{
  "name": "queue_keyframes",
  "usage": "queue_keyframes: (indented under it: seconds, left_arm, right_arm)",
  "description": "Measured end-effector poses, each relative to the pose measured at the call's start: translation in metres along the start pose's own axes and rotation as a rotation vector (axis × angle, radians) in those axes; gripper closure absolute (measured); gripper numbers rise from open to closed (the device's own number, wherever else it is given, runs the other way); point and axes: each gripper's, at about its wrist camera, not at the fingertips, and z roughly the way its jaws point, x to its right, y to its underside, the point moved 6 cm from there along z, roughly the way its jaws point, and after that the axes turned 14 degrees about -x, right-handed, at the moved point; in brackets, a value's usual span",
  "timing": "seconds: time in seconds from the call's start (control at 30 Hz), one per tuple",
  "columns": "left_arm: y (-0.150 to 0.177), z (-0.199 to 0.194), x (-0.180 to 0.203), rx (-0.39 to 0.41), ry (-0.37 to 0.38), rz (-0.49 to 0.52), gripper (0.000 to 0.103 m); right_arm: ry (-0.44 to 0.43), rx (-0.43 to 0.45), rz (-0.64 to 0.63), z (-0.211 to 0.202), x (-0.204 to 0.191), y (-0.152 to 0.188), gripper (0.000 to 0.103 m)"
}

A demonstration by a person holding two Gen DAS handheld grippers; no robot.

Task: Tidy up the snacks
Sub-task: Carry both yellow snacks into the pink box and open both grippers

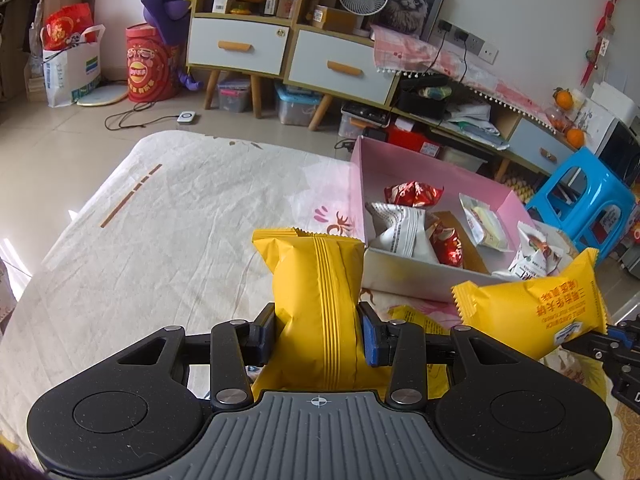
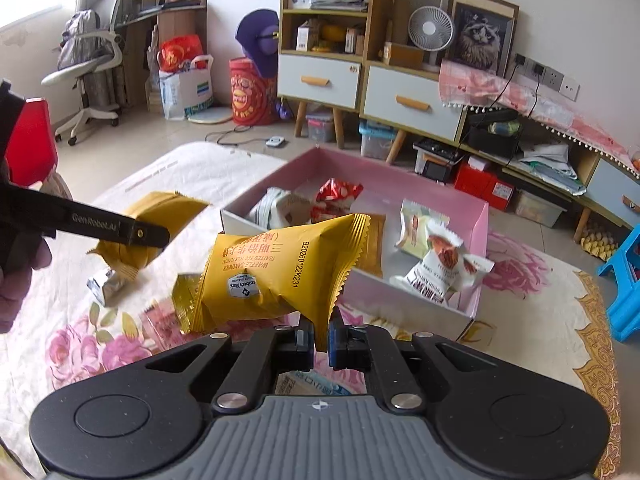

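Gripping one yellow packet (image 1: 320,300) each, both tools (image 1: 320,330) (image 2: 320,338) hover near the pink box (image 2: 478,240).

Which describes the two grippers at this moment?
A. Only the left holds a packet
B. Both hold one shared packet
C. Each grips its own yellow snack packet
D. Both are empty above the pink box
C: the left gripper squeezes one yellow packet around its middle, while the right gripper pinches the crimped edge of another yellow packet.
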Motion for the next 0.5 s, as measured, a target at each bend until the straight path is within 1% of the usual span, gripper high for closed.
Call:
queue_keyframes:
  seconds: [0.3, 0.5]
  left_arm:
    - [-0.012, -0.011, 0.005, 0.038, 0.027, -0.018, 0.065]
    - [-0.022, -0.018, 0.015, 0.074, 0.046, -0.017, 0.065]
  right_arm:
    - [0.007, 0.072, 0.063, -0.016, 0.012, -0.016, 0.103]
    - [0.039, 0.101, 0.126, -0.017, 0.027, -0.026, 0.103]
